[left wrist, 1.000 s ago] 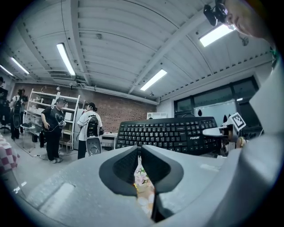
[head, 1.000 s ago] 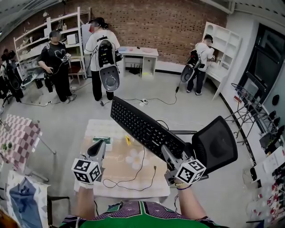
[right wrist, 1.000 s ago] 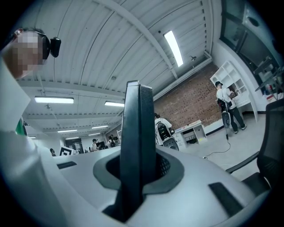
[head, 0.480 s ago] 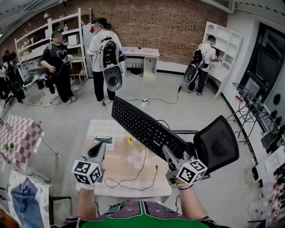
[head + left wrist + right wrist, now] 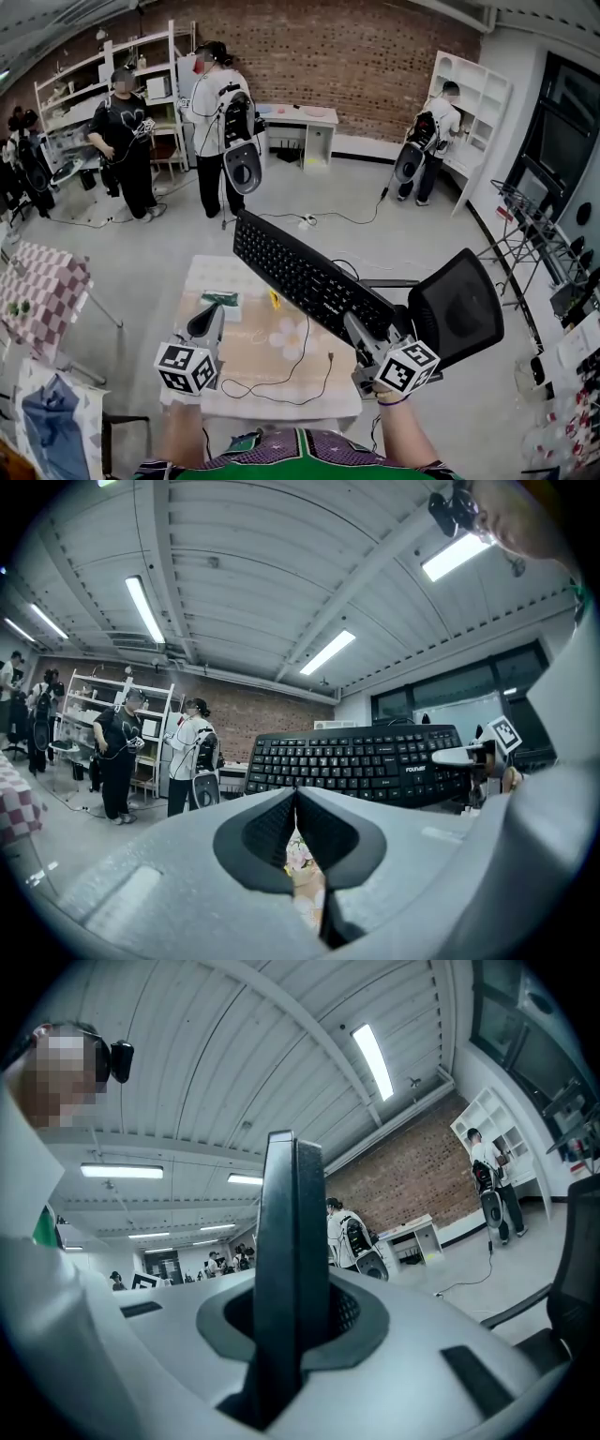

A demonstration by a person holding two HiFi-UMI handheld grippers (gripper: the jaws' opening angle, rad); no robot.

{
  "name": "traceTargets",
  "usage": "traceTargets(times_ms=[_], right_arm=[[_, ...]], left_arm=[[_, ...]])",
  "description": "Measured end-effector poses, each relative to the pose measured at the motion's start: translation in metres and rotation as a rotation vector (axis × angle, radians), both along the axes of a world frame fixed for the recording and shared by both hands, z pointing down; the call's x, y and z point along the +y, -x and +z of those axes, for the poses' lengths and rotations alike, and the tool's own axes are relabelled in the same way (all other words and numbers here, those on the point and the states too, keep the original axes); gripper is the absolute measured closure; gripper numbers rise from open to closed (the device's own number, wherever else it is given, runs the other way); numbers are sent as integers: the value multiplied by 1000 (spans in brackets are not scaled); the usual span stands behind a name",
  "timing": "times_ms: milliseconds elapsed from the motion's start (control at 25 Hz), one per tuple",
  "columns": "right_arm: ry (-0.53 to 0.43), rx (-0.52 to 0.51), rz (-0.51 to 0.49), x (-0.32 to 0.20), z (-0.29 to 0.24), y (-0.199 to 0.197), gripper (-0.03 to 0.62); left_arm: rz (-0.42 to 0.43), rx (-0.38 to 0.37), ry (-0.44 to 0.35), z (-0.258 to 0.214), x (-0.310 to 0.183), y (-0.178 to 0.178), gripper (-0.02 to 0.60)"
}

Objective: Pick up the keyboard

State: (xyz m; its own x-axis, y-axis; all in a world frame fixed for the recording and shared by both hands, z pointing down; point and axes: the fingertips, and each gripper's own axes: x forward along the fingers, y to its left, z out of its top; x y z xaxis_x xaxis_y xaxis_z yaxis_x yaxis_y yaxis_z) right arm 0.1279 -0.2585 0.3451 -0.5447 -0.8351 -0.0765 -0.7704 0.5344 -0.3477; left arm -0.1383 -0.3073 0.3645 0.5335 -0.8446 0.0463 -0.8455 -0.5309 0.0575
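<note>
Two tongs inspected: my right gripper (image 5: 361, 330) is clamped on the edge of the flat black plastic keyboard (image 5: 309, 277), which is aloft above the pale table (image 5: 281, 398); my left gripper (image 5: 208, 317) is fully closed and empty. Nothing has shifted this past second; I judge the pickup complete.

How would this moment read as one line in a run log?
right tool: shut on keyboard | keyboard: held in air over table | left tool: shut, empty
</note>
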Motion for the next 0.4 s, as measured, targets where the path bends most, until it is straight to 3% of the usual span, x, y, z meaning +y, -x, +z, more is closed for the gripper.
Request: traceTargets(times_ms=[400], right_arm=[[9,6,9,3,1,-4,519]], left_arm=[[3,-7,-3,1,4,-2,563]])
